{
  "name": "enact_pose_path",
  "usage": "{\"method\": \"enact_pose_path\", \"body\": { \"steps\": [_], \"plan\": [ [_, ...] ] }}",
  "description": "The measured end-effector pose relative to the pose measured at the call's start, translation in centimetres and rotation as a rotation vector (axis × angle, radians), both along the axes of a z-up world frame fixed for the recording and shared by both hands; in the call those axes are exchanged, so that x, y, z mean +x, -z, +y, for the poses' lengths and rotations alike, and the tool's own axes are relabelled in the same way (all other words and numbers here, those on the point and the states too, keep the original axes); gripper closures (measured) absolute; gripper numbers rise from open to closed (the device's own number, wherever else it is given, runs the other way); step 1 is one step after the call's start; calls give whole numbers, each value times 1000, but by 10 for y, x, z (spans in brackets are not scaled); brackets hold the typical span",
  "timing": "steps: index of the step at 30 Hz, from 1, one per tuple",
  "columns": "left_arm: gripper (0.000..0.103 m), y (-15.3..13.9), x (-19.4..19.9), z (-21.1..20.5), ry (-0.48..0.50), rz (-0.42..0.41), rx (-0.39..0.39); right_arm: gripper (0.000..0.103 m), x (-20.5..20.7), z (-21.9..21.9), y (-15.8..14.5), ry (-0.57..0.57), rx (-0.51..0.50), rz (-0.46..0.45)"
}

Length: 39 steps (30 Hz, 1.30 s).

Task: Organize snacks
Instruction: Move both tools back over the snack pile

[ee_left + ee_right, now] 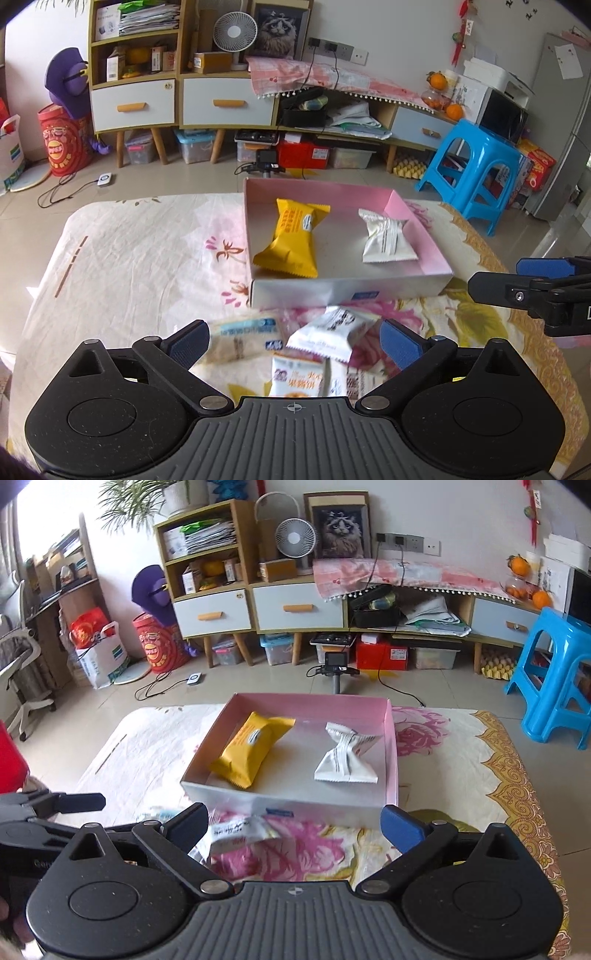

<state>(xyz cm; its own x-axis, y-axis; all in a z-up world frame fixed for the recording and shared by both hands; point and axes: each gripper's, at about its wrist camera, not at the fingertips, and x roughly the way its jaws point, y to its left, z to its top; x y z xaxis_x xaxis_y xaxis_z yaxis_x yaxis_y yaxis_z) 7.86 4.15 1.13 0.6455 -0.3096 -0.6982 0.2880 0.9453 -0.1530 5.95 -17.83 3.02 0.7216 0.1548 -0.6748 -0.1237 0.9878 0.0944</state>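
A shallow pink-lined box sits on the floral-clothed table. Inside lie a yellow snack packet and a white snack packet. In front of the box lie several loose white snack packets. My left gripper is open and hovers above these loose packets, holding nothing. My right gripper is open and empty just in front of the box's near wall; it also shows at the right edge of the left wrist view.
The table is draped in a floral cloth. Beyond its far edge is tiled floor with a blue plastic stool at the right, a low cabinet along the wall, and a small camera on a stand.
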Motion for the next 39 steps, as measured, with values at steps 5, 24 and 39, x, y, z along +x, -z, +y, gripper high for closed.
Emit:
{"method": "enact_pose_path", "body": {
  "steps": [5, 24, 39],
  "plan": [
    [3, 8, -11, 8, 8, 3, 4, 10, -15, 0, 11, -1, -5, -3],
    [3, 43, -50, 18, 110, -6, 8, 8, -67, -26, 44, -43, -82, -70],
    [5, 68, -76, -7, 328, 45, 26, 10, -74, -29, 79, -44, -56, 78]
  ]
}}
